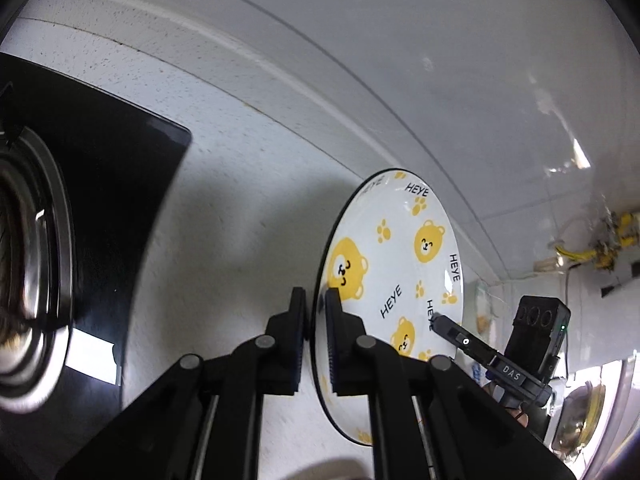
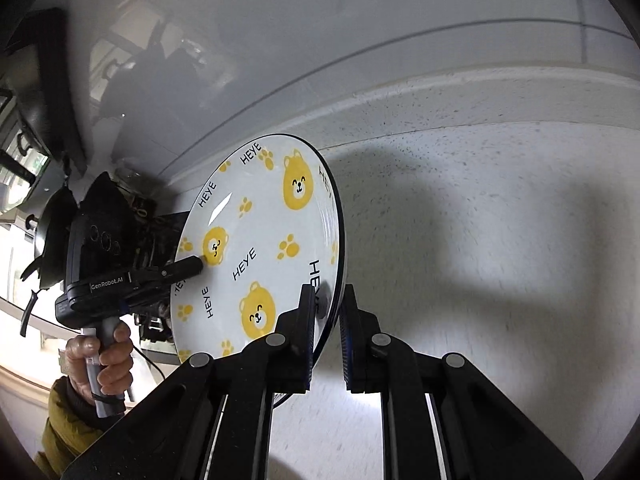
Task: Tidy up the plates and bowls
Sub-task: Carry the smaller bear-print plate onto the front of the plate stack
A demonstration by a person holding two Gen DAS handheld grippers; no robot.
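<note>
1. The speckled white counter (image 1: 240, 216) runs under everything, meeting a glossy white tiled wall (image 1: 400, 60) behind the plate.
2. A black cooktop (image 1: 120, 184) with a steel burner ring (image 1: 36, 260) lies on the counter, well off to one side of the plate.
3. The plate (image 1: 400, 264), white with yellow bears, paw prints and "HEYE" lettering, is held between both tools above the counter.
4. The left tongs (image 1: 316, 320) are nearly closed, their pads straddling the plate's black rim on one edge.
5. The right tongs (image 2: 329, 312) grip the plate's opposite rim, one pad on each face, with a small gap showing at the outer pad.
6. A hand (image 2: 102, 356) wraps the handle of the left tool, beside the plate.
</note>
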